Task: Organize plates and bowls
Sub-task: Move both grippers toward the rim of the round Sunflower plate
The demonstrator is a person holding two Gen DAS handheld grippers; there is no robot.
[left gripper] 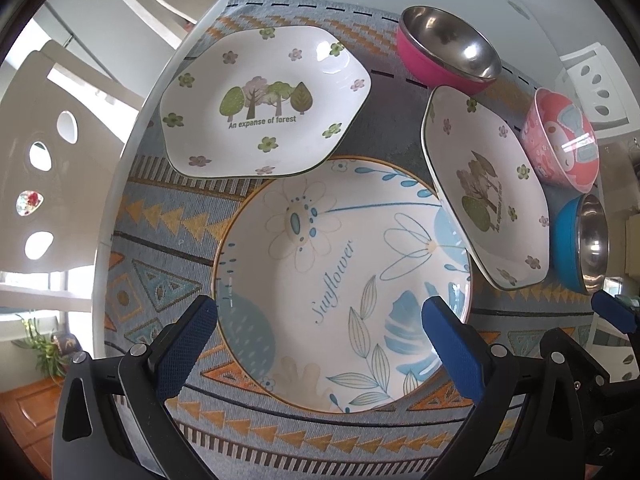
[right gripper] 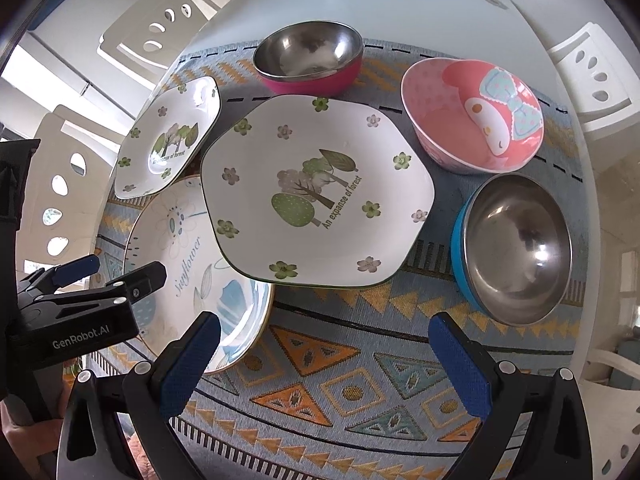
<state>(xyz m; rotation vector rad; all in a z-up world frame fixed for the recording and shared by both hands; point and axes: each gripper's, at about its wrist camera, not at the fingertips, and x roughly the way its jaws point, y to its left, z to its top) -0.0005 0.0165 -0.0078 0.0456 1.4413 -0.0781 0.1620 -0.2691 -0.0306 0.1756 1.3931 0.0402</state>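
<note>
A: What is seen on the mat (right gripper: 360,360)?

B: A round plate (left gripper: 344,280) is laid at about seven o'clock in the right wrist view. Two six-sided plates are set against it: one (right gripper: 320,192) at the centre, its edge resting over the round plate's rim, and one (right gripper: 168,140) at ten o'clock. A steel bowl with a pink shell (right gripper: 308,56) is placed at twelve, a pink cartoon bowl (right gripper: 472,116) at two, and a steel bowl with a blue shell (right gripper: 516,248) at three.

A: How are the grippers held?

B: The left gripper (left gripper: 320,344) is spread wide above the round plate, nothing between its fingers. The right gripper (right gripper: 324,364) is likewise spread and empty, poised over bare mat below the centre plate.

A: What should be lifted first?

B: Probably the centre six-sided plate, since the round plate cannot be freed while it is overlapped. The nearest edge should be pinched squarely, one finger slid under the raised rim, and the plate lifted level so the glaze is not scraped. It could then be stacked on its twin at ten o'clock, edges matched.

A: Any risk?

B: A glazed rim may slip if gripped at a corner.
</note>
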